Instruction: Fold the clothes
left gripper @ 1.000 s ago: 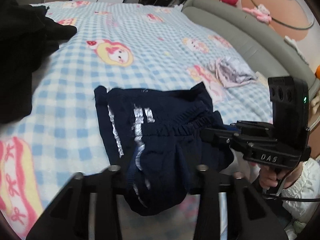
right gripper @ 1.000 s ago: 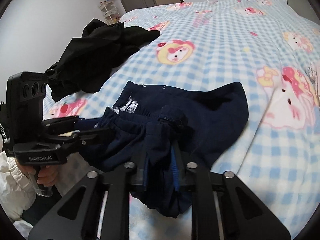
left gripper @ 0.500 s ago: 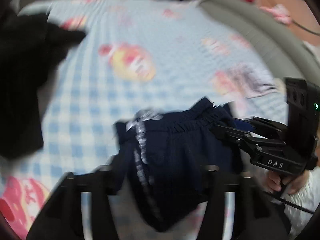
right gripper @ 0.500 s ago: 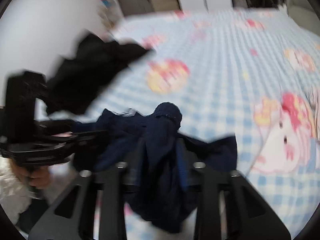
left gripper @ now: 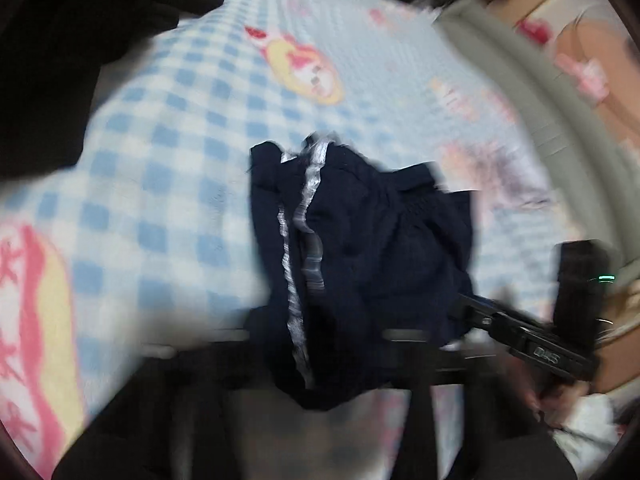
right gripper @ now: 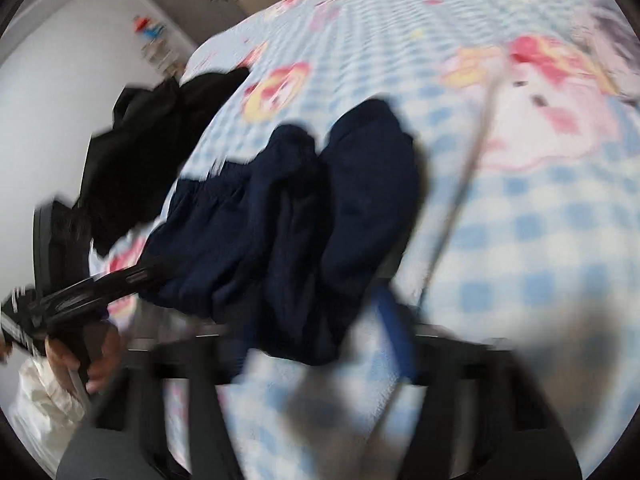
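Gripping bunched navy shorts (left gripper: 360,248), both tongs apparently clamped; blurry checked bedsheet (left gripper: 160,160).

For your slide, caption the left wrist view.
Both grippers lift navy shorts above a blue checked bedsheet, black garment lying beside.

garment: navy shorts (left gripper: 372,264), dark blue with a gathered elastic waistband and pale silvery stripes down one side
state: bunched and crumpled, not folded flat; both views are motion-blurred
pose: lifted, hanging in loose folds with the lower part drooping
place: above the blue-and-white checked bedspread (left gripper: 168,184), right of the black clothing pile (left gripper: 60,60)
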A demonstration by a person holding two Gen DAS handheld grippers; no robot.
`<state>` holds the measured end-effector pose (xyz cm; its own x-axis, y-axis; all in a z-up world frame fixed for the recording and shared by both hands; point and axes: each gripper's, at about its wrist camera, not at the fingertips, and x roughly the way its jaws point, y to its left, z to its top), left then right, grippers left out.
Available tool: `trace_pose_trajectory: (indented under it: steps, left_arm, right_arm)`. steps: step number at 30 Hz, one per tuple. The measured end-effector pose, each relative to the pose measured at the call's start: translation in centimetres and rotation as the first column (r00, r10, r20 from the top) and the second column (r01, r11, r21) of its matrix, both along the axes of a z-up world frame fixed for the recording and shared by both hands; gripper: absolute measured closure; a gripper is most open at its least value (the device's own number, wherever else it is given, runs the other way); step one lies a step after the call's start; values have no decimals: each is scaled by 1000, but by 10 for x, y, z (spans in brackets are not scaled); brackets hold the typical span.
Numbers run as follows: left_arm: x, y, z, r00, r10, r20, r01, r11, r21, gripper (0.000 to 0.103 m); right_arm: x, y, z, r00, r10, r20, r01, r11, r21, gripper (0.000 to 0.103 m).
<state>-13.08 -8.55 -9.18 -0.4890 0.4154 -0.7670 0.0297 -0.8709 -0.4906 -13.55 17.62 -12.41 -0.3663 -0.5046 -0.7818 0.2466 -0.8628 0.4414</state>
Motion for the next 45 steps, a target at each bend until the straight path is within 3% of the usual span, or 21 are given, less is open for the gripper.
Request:
trace_pose_trajectory:
  steps: [4, 8, 12, 14, 16, 18, 19, 21, 23, 25, 30, 33, 36, 38, 41, 43, 45]
  left_arm:
    - [28, 3, 31, 996, -7, -85, 11, 999, 46, 89]
    - [73, 11, 25, 997, -14, -73, 20, 997, 81, 90]
    - [93, 6, -9, 998, 37, 60, -39, 998, 42, 90]
    - [97, -2, -11, 994, 82, 74, -84, 996, 27, 87]
    - [103, -7, -3, 994, 107, 33, -108, 994, 30, 87]
    - [110, -8, 7, 993, 115, -23, -114, 992, 59, 75]
    - [110, -5, 10, 994, 104, -40, -102, 993, 54, 74]
    - [110, 6, 10, 996, 65, -57, -64, 998, 25, 74]
    - [105, 18, 3, 999, 31, -29, -31, 1000, 1, 66]
    - [102, 22, -8, 1000, 21, 10, -21, 999, -31, 66]
    - [105, 7, -2, 993, 116, -33, -119, 979, -165, 69]
    - [106, -3, 1, 990, 131, -50, -135, 987, -87, 71]
    - [106, 7, 3, 997, 49, -65, -49, 999, 4, 67]
    - [106, 23, -4, 999, 7, -39, -8, 1000, -30, 62]
    - [106, 42, -17, 999, -31, 15, 33, 995, -94, 63]
    - [105, 40, -22, 999, -13, 30, 16, 992, -126, 78]
    - [103, 35, -18, 1000, 16, 9, -14, 984, -176, 79]
  right_arm:
    - [25, 4, 34, 998, -15, -62, 15, 1000, 0, 94]
    - [70, 16, 45, 998, -32, -45, 31, 999, -19, 94]
    - [100, 19, 23, 999, -44, -14, 45, 997, 67, 88]
    - [102, 21, 22, 998, -60, -1, 60, 995, 81, 82]
    - [105, 22, 20, 997, -76, 12, 75, 993, 95, 76]
    - [110, 20, 30, 996, -82, -34, 85, 990, 114, 74]
    - [112, 20, 33, 995, -85, -50, 90, 990, 109, 74]
    - [113, 16, 34, 995, -81, -62, 87, 991, 97, 74]
    - [116, 10, 34, 996, -63, -70, 70, 993, 97, 74]
    - [118, 4, 33, 996, -46, -74, 54, 993, 108, 74]
    - [117, 11, 18, 996, -85, -21, 88, 979, 186, 70]
    - [120, 16, 23, 994, -101, -34, 106, 976, 189, 68]
    - [125, 10, 35, 993, -69, -96, 83, 985, 148, 68]
    - [126, 4, 38, 992, -38, -117, 52, 991, 121, 68]
    - [122, -6, 27, 996, -3, -89, 14, 991, 130, 68]
    - [121, -5, 17, 999, -14, -51, 22, 987, 159, 68]
    - [120, -1, 18, 998, -30, -50, 38, 984, 172, 68]
